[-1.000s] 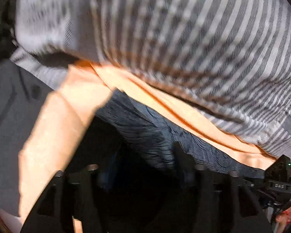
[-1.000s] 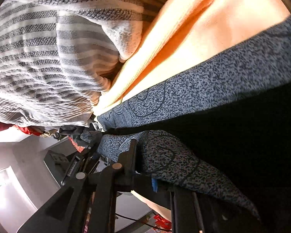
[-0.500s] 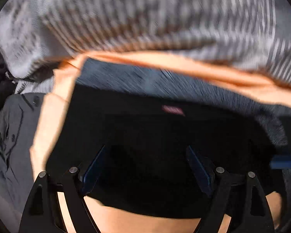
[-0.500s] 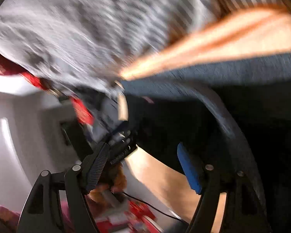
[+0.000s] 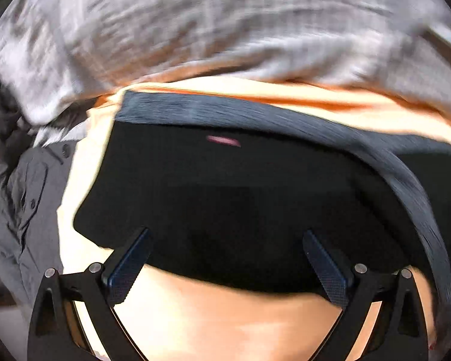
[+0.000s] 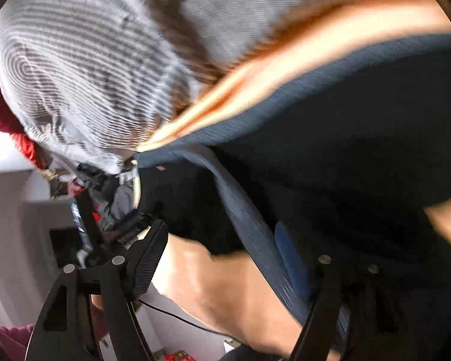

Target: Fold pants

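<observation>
Left wrist view: both the left gripper [image 5: 225, 258] and right gripper [image 6: 222, 255] gape wide, holding nothing, above black pants with a blue-grey waistband [image 5: 225, 195].

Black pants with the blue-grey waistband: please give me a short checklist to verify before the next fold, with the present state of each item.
1. Left gripper open, fingers spread: ok.
2. Right gripper open, nothing pinched: ok.
3. Black pants with the blue-grey waistband lie on the orange surface: ok.
4. Pants flat, no wrinkles: cannot tell, too dark and blurred.
5. Grey striped cloth away from the waistband: not ok, it lies close behind it.
6. Leg ends aligned: cannot tell, out of view.
</observation>
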